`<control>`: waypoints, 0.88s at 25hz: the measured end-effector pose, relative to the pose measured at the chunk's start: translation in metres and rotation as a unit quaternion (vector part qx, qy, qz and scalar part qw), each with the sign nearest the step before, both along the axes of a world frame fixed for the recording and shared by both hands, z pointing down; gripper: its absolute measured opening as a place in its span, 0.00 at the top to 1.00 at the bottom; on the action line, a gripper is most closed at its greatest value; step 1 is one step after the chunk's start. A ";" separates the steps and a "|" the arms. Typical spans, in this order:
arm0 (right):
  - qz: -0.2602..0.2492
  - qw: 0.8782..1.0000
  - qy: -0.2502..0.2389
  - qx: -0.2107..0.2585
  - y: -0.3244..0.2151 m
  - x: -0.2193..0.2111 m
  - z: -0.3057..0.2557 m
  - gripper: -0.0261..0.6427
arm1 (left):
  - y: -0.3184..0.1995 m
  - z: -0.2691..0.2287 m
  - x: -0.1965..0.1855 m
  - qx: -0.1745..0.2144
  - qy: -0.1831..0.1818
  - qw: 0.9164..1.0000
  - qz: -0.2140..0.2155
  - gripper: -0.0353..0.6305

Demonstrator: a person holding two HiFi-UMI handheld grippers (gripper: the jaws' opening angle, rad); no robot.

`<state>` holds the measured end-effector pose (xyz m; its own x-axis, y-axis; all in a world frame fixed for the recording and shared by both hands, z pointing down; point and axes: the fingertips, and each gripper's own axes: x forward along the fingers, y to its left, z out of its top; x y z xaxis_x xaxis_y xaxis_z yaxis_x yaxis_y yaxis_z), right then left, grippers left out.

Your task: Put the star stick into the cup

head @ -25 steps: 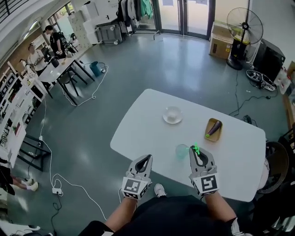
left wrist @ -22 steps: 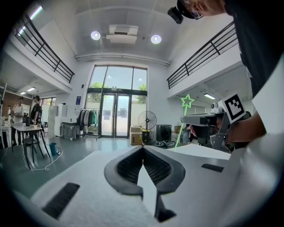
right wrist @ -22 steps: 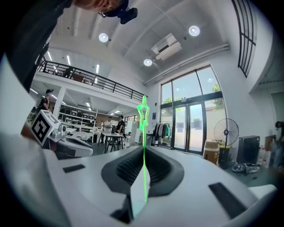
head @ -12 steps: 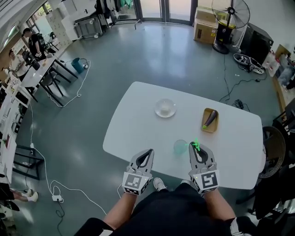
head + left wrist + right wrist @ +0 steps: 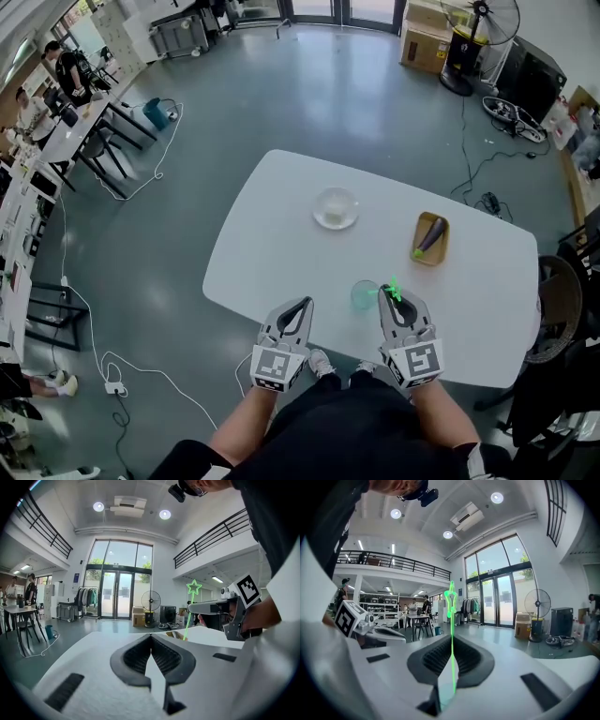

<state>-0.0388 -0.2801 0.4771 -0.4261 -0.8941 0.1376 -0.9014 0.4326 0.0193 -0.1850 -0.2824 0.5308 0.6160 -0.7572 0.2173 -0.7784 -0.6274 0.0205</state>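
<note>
A thin green star stick (image 5: pixel 453 658) stands upright between the jaws of my right gripper (image 5: pixel 452 638), which is shut on it; its star (image 5: pixel 450 597) points up. In the head view the right gripper (image 5: pixel 393 300) hovers over the white table's near edge, with the star stick (image 5: pixel 394 289) just right of a translucent green cup (image 5: pixel 365 294). My left gripper (image 5: pixel 302 306) hangs shut and empty at the near edge, left of the cup. The left gripper view shows its jaws closed (image 5: pixel 151 637), with the right gripper (image 5: pixel 220 609) and the star (image 5: pixel 193 588) to its right.
A clear glass bowl (image 5: pixel 336 208) sits mid-table. At the right, a wooden tray (image 5: pixel 443 246) holds a purple eggplant (image 5: pixel 431 234). The white table (image 5: pixel 272 234) stands on a grey floor. A fan (image 5: pixel 487 19) and boxes are far behind; a chair (image 5: pixel 553 319) is beside the table's right end.
The head camera has tilted, so the table sits higher in the view. Both grippers keep nearly the same places relative to the cup; the right one still holds the star stick.
</note>
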 end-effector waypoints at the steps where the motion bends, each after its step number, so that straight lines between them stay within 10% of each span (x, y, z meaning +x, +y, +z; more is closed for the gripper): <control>1: -0.002 1.000 -0.005 -0.006 -0.001 0.001 0.003 0.94 | 0.000 0.003 0.001 -0.003 0.000 1.000 0.000 0.93; 22: -0.018 0.983 -0.129 -0.127 -0.024 0.016 0.084 0.94 | 0.013 0.037 0.003 -0.051 -0.018 0.998 -0.035 0.93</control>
